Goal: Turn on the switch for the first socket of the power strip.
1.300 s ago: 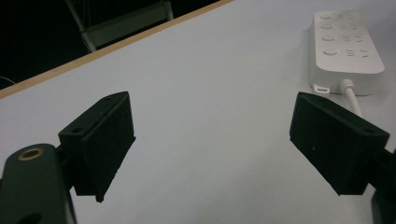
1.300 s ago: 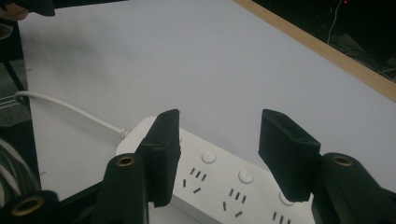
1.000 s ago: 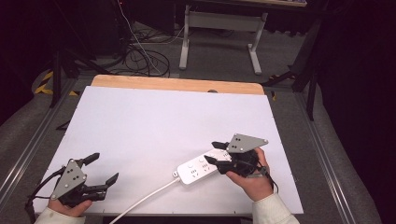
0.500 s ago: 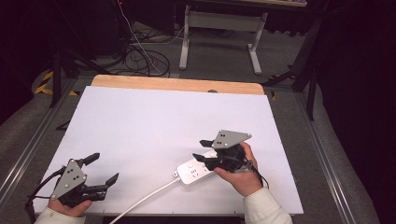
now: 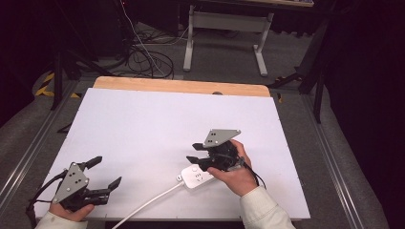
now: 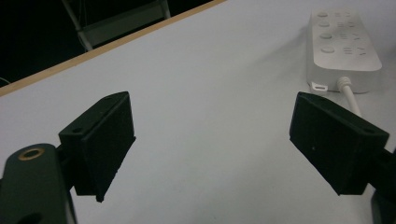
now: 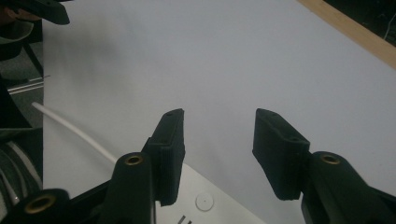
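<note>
A white power strip [image 5: 195,178] lies flat on the white table top [image 5: 157,124], and its white cable [image 5: 143,208] runs off toward the near edge. My right gripper [image 5: 193,151] hovers over the strip's far end and points left. Its jaws are open and have just been closing, with nothing between them. In the right gripper view the strip [image 7: 205,203] and cable [image 7: 70,129] lie just below my right gripper [image 7: 219,114]. My left gripper [image 5: 106,171] rests open at the near left corner. From my left gripper [image 6: 212,107] the strip [image 6: 343,46] lies ahead to the right.
A bare wooden strip [image 5: 181,87] runs along the table's far edge. Beyond it are a metal desk frame [image 5: 224,33] and tangled cables [image 5: 143,57] on the grey floor. Metal rails [image 5: 334,162] flank the table on both sides.
My right gripper has moved left along the power strip to its far end. The left gripper has stayed in place.
</note>
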A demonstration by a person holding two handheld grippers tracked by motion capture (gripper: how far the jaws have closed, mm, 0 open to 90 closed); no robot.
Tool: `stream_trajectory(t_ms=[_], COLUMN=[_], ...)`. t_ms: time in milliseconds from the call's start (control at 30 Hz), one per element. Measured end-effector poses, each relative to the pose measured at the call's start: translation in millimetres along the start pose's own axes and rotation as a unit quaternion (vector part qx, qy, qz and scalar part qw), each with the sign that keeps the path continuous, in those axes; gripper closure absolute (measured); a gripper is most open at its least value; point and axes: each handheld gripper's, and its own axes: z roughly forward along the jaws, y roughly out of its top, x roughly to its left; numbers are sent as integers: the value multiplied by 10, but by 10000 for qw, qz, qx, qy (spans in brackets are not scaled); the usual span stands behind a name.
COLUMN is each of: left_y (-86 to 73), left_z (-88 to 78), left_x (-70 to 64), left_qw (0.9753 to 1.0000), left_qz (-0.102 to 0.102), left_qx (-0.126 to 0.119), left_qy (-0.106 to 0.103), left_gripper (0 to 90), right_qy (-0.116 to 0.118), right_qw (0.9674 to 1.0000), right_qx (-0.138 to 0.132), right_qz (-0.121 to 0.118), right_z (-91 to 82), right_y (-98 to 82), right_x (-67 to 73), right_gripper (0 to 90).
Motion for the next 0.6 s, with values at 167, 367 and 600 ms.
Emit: stream_trajectory(t_ms=[167,367,600], left_y=[0,0,1], left_z=[-2,-1,1], left_x=[-3,-6,-8], left_qw=[10000,10000,10000], left_qz=[3,6,18], left_qx=[1,7,20], left_qy=[0,-1,4], left_gripper=[147,147,148], right_qy=[155,308,322], right_qw=[9996,9987,9957], right_qx=[232,351,849], right_qz=[106,212,172], right_z=[104,132,191], right_y=[-17,-27,-30], right_x=[-37,-52,-47], right_gripper=[626,812,900])
